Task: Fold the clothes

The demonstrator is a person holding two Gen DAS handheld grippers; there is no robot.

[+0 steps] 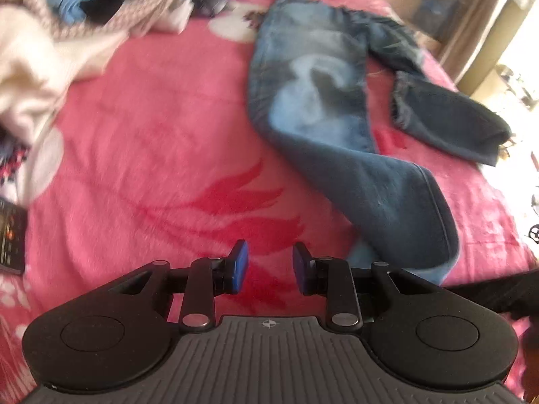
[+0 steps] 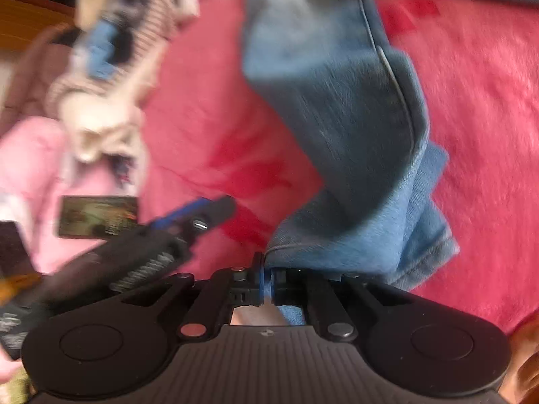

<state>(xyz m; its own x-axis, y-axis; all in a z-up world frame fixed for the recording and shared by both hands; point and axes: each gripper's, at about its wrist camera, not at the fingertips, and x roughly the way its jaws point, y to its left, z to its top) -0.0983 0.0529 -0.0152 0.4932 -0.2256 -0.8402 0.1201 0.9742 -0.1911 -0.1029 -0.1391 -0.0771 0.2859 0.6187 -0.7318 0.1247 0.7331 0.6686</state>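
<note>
A pair of jeans (image 1: 313,77) is spread on the pink blanket (image 1: 151,134) of a bed, one leg bent aside. A hem is pinched in the closed right gripper (image 2: 268,281); the left gripper (image 1: 270,267) is held open and empty over bare blanket. Denim is judged heavy, limp, yet grippy — best taken at hems or waistband. The waistband is blurred — the far clothes pile (image 1: 101,3) too.

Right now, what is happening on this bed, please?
A person is folding clothes with two handheld grippers. The right gripper is shut on the hem of one leg of the jeans, which lie spread on the red blanket. The left gripper is open and holds nothing. A pile of other clothes waits at the far side.
</note>
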